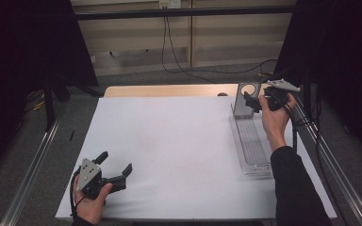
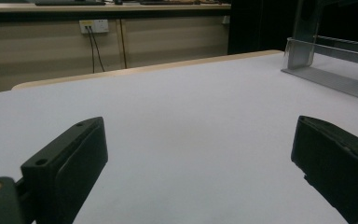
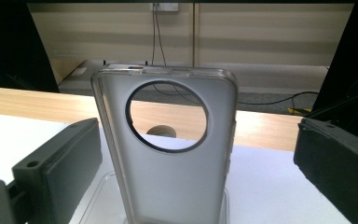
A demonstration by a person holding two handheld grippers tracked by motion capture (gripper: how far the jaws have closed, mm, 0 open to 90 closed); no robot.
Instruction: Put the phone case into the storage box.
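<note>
A translucent grey phone case (image 3: pixel 168 154) stands upright at the far end of a clear plastic tray (image 1: pixel 252 141), on the right side of the desk (image 1: pixel 169 141) near its far edge. The case has a large round cutout near its top, through which the wooden strip of the desk's far edge shows in the right gripper view. The tray is long and narrow, runs from the case back toward the person, and lies on the white sheet that covers most of the desk. The right tool (image 1: pixel 253 102) is held up at the case, just beside it on its right in the high view; in its own view the two black jaws stand wide apart, one on each side of the case, with clear gaps between them and the case, so it grips nothing. The right hand (image 1: pixel 274 115) holds it, the dark sleeve running down along the tray's right side. Well apart from all this, the left tool (image 1: pixel 115 165) rests low over the near left part of the white sheet, its jaws spread wide and holding nothing, pointed across the sheet toward the tray. The left hand (image 1: pixel 92 202) grips it at the near edge of the desk.
</note>
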